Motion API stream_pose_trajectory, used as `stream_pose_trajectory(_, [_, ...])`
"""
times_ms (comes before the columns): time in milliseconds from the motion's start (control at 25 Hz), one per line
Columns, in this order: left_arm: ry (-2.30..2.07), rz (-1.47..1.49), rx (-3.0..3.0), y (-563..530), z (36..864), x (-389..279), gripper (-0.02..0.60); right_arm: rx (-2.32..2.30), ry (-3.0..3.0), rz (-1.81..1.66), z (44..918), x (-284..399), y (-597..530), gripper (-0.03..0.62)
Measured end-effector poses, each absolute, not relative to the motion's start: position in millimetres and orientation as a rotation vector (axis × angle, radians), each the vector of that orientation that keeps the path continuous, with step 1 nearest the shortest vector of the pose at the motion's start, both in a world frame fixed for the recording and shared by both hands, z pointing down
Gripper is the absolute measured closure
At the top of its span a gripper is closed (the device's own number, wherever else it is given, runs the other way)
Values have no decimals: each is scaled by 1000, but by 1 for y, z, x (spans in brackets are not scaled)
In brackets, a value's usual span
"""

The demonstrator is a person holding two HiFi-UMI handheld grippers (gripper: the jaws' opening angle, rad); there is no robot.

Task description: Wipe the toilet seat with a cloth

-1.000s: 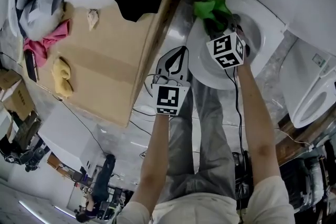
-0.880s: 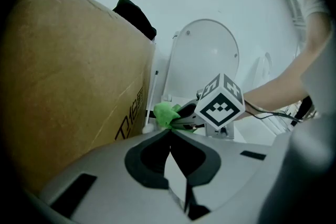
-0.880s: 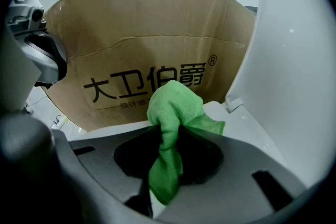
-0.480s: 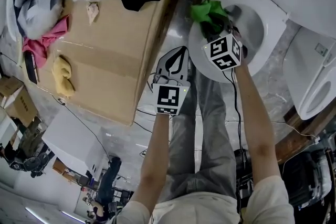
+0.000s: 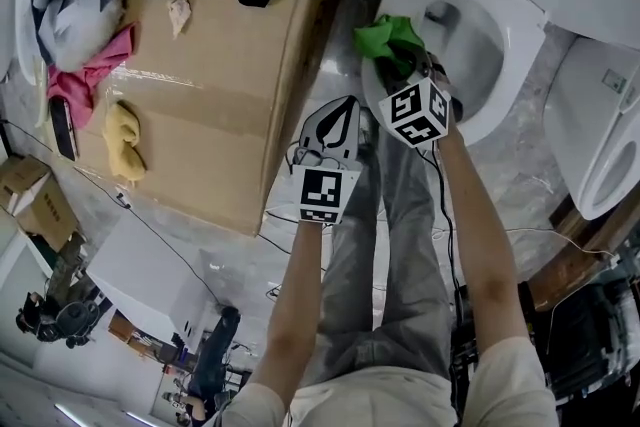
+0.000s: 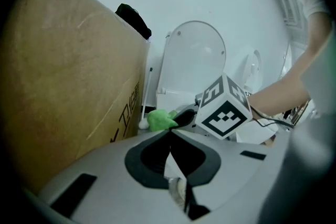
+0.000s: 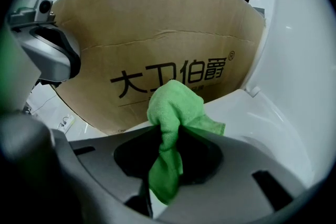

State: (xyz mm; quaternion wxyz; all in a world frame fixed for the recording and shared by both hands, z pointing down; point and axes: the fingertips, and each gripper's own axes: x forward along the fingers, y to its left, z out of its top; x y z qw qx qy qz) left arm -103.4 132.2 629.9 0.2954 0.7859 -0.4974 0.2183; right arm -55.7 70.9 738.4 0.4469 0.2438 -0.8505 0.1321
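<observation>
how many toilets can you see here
2. One toilet is at top centre, where the right gripper holds a green cloth at its seat; a second toilet stands at the right edge. More may be out of frame.

The brown cardboard box (image 7: pixel 157 34) carries large black print reading "大卫伯爵", followed by a small ® mark.

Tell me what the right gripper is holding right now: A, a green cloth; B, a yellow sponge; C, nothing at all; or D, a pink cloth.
A: in the right gripper view the right gripper has its jaws shut on the green cloth, which bunches out above the white toilet seat.
</observation>
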Motion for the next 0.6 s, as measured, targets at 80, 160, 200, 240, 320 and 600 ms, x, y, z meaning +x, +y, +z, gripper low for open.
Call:
stream_pose_trajectory(80, [-1319,585,2088,139,631,-104,569,595,-2104,340,739,-57,81,499])
stream_pose_trajectory(160, [-1315,590,2088,145,631,-105,569,591,-2103,355,740,-59,90,500])
stream_pose_trajectory(200, [-1314,591,2090,147,632,-105,569,592,-2104,362,740,-59,94,499])
stream_pose_trajectory(240, [-1312,592,2091,150,632,-105,569,595,-2105,369,740,-60,98,499])
stream_pose_trajectory(320, [-1306,594,2095,155,632,-105,569,602,-2105,382,741,-60,105,499])
stream_pose_trajectory(600, [-1295,605,2105,173,634,-108,569,611,-2099,417,741,-61,130,499])
